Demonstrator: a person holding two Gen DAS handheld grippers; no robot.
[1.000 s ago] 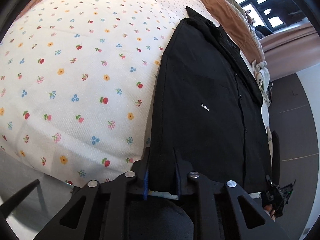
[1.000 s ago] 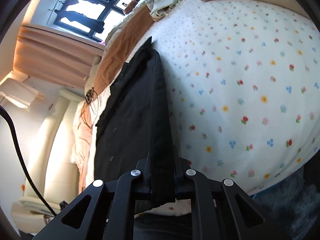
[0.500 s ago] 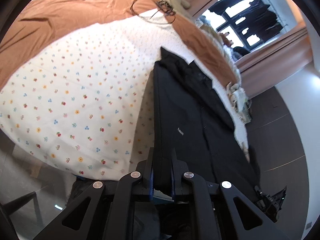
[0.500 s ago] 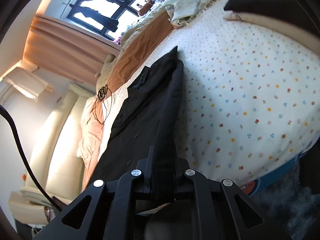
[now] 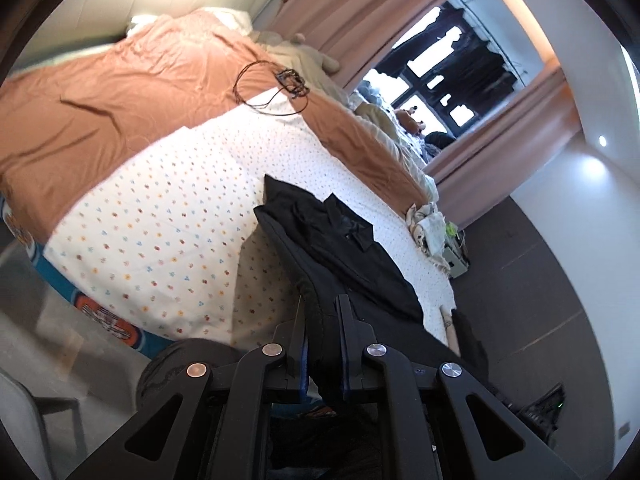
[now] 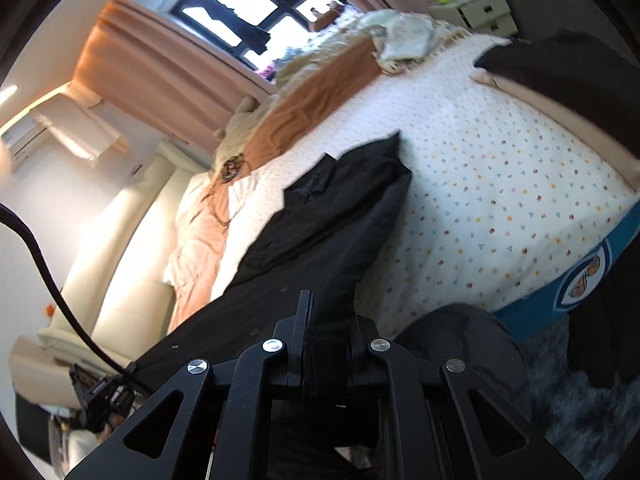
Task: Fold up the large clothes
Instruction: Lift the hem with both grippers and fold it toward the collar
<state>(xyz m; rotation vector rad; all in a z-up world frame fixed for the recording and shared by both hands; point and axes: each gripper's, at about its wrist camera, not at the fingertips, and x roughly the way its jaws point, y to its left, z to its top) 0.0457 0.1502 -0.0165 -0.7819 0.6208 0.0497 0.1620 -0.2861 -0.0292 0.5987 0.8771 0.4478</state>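
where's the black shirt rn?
On the floral sheet, collar end lying flat; the black shirt has its near hem clamped in the left gripper and right gripper.

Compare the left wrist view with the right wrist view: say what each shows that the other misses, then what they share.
Only the left wrist view shows the left gripper clamped on the hem of the black shirt, plus dark floor beyond the bed's far side.

Only the right wrist view shows the right gripper shut on another part of the shirt's edge, a cream sofa, a small drawer unit and a dark garment at the bed's far corner.

Both show the flower-print sheet, the orange blanket, the window and curtains.
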